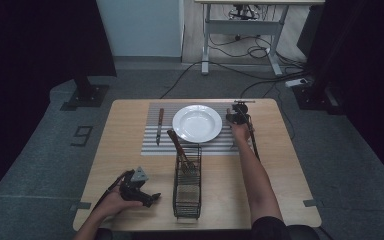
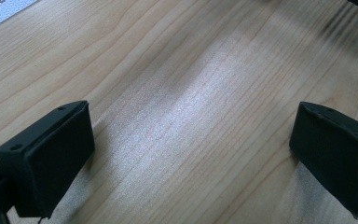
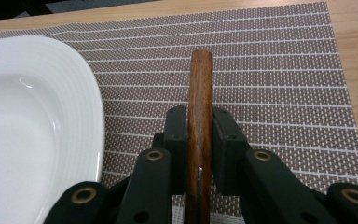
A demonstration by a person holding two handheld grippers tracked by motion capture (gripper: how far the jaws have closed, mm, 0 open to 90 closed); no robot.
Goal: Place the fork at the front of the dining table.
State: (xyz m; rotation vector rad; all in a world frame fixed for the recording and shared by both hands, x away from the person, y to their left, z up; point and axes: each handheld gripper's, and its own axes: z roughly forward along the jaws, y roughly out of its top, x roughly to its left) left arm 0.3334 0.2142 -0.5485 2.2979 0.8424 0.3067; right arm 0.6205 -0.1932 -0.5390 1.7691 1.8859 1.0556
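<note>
My right gripper (image 3: 199,116) is shut on a brown wooden utensil handle (image 3: 200,84), which points away over the striped placemat (image 3: 284,93). A white plate (image 3: 37,116) lies just left of it. From the high view, the right gripper (image 1: 237,118) sits at the right edge of the plate (image 1: 197,123). My left gripper (image 1: 149,199) rests low at the table's front left, open. Its jaws stand wide apart over bare wood (image 2: 191,116), with nothing between them.
A knife with a wooden handle (image 1: 159,125) lies on the placemat (image 1: 152,145) left of the plate. A black wire caddy (image 1: 175,192) stands in front of the plate with wooden-handled utensils (image 1: 179,147) leaning out of it. Cables trail from both grippers.
</note>
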